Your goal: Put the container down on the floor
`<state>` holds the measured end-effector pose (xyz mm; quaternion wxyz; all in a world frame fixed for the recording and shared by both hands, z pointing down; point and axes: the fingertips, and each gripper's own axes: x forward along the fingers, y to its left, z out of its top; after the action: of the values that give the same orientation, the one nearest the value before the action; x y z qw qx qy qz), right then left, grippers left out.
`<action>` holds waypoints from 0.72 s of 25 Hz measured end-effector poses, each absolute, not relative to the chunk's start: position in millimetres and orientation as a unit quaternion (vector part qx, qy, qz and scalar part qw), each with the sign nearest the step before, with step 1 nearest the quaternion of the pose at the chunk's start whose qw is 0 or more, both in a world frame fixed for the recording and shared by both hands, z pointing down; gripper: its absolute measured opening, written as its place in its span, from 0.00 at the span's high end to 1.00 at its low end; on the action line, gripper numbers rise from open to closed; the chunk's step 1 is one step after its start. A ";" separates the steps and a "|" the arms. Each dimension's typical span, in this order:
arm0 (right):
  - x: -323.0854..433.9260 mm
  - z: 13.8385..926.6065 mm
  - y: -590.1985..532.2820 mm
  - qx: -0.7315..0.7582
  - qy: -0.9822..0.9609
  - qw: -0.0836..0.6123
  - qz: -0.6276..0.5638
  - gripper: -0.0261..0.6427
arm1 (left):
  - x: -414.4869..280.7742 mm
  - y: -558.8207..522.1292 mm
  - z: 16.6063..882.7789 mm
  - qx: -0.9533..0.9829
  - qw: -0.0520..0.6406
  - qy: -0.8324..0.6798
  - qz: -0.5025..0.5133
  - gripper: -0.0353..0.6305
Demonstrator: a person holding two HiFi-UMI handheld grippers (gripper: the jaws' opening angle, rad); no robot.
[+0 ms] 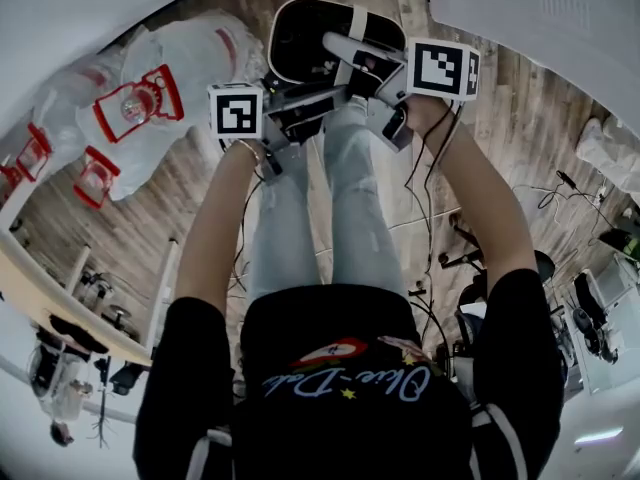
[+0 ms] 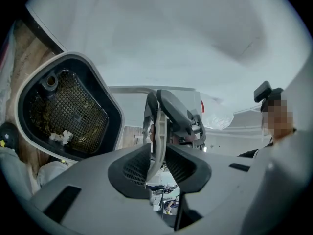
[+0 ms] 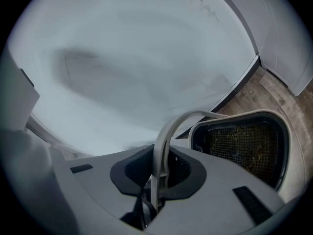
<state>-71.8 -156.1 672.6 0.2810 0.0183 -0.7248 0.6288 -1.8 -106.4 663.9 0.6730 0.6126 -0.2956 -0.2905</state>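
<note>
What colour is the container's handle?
Pale grey-white, thin curved plastic handle; right gripper view shows it best.

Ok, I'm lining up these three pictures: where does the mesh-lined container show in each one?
Head view: the container sits at top centre.
Left gripper view: the container is at the left, its open side facing the camera.
Right gripper view: the container is at lower right.
Shared landmark: its pale handle, seen in all three views.
</note>
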 end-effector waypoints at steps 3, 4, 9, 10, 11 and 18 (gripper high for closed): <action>-72.0 683.9 -154.5 0.015 -0.725 0.289 0.626 0.90 | -2.1 -105.1 675.7 0.611 0.673 -0.304 -0.286 0.84; -71.8 686.1 -154.8 0.014 -0.725 0.290 0.624 0.90 | -1.9 -106.0 677.8 0.612 0.671 -0.306 -0.287 0.84; -72.6 699.9 -155.0 0.014 -0.727 0.294 0.620 0.90 | -0.4 -108.3 691.0 0.608 0.669 -0.309 -0.296 0.84; -75.1 703.3 -154.7 0.014 -0.727 0.296 0.619 0.90 | -2.8 -108.0 694.6 0.607 0.669 -0.309 -0.297 0.84; -78.0 705.2 -154.9 0.014 -0.728 0.298 0.618 0.90 | -5.6 -108.1 696.8 0.608 0.669 -0.308 -0.297 0.84; -82.7 713.9 -161.3 0.013 -0.731 0.304 0.610 0.90 | -10.1 -115.8 705.5 0.609 0.668 -0.313 -0.291 0.84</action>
<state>-82.7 -161.3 713.9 0.3039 0.0125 -0.7313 0.6105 -10.1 -115.8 705.5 0.6678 0.6094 -0.3133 -0.2907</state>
